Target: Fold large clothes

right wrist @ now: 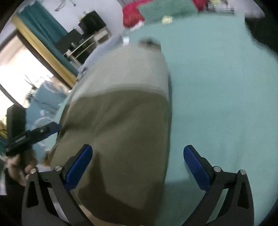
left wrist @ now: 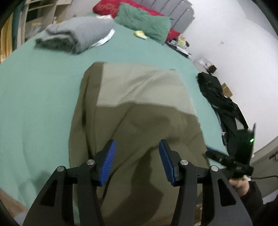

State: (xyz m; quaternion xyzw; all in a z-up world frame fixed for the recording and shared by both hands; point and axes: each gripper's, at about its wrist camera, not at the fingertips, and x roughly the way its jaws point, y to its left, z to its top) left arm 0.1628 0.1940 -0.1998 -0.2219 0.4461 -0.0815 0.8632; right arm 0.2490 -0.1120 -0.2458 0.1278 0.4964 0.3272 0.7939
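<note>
An olive garment with a paler beige upper part (left wrist: pixel 135 111) lies folded lengthwise on the green bed sheet (left wrist: pixel 34 97). My left gripper (left wrist: pixel 138 160) hovers over its near end with the blue pads apart and nothing pinched between them. In the right wrist view the same garment (right wrist: pixel 121 125) runs away from me. My right gripper (right wrist: pixel 138 166) stands wide open above its near right edge, one pad over the cloth and the other over bare sheet. A hand (left wrist: pixel 240 186) holds the right gripper at the edge of the left wrist view.
A folded grey blanket (left wrist: pixel 76 34) lies at the far left of the bed, with a green pillow (left wrist: pixel 144 22) and a red one (left wrist: pixel 107 7) at the head. Dark clothing (left wrist: pixel 219 99) hangs over the bed's right edge. A window and teal curtain (right wrist: pixel 41 26) stand beyond the bed.
</note>
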